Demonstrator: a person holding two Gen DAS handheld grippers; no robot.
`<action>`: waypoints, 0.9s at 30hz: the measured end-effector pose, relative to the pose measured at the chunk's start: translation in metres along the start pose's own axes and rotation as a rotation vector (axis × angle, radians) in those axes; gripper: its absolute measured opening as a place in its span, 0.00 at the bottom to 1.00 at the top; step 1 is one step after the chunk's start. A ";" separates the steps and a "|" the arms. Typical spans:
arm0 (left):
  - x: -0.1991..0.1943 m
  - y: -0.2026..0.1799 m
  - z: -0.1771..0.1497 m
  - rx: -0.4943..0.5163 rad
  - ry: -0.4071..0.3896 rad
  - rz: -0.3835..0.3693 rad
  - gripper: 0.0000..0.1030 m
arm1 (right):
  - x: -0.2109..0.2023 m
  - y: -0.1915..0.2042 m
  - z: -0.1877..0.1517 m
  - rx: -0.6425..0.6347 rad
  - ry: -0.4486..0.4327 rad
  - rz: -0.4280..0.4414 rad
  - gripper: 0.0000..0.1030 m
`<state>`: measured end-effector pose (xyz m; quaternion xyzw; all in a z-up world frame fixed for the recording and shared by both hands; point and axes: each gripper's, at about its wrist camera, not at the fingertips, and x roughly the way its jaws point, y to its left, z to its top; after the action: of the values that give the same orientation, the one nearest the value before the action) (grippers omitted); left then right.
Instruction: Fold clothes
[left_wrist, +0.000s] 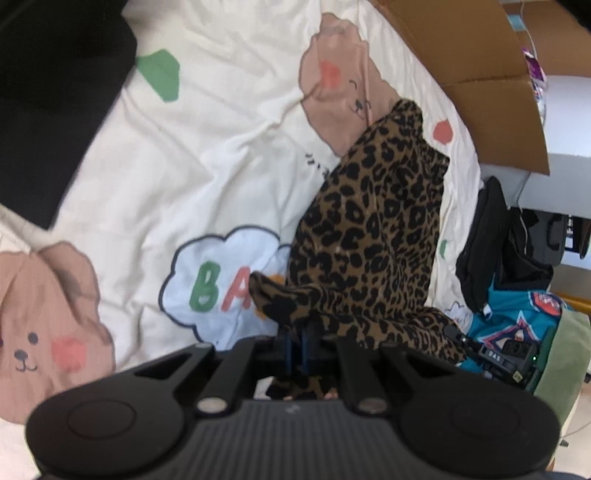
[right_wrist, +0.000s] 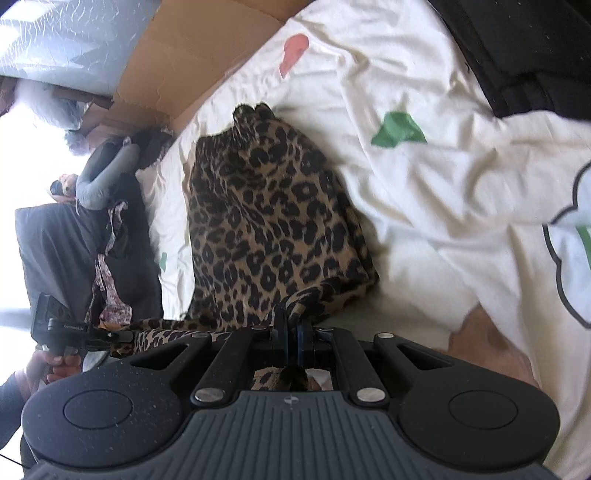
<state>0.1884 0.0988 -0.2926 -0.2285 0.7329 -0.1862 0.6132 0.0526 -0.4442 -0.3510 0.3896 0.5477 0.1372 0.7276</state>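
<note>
Two grippers each pinch an edge of one leopard-print garment (left_wrist: 373, 229), which lies bunched on a cream bedsheet (left_wrist: 192, 155) printed with bears and clouds. In the left wrist view, the left gripper (left_wrist: 297, 334) sits low at centre frame, tilted steeply down, jaws clamped on a fold of the cloth. In the right wrist view, the right gripper (right_wrist: 291, 325) likewise angles down, jaws closed on the hem, while a hand (right_wrist: 61, 363) at lower left grasps the other tool's handle.

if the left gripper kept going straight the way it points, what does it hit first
Probably the leopard-print garment that the left gripper already pinches, bunched just ahead; beyond it lies the cartoon bedsheet. Depth is unclear.
</note>
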 end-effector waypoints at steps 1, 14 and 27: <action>0.000 0.000 0.002 0.001 -0.007 0.001 0.05 | 0.001 0.000 0.002 -0.001 -0.006 0.002 0.02; 0.008 -0.007 0.035 0.017 -0.127 -0.020 0.05 | 0.021 -0.016 0.027 0.080 -0.117 0.030 0.03; 0.049 -0.007 0.082 0.044 -0.169 0.055 0.05 | 0.045 -0.038 0.039 0.192 -0.191 0.008 0.04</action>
<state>0.2632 0.0659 -0.3433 -0.2095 0.6803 -0.1654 0.6826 0.0955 -0.4576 -0.4058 0.4711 0.4849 0.0493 0.7352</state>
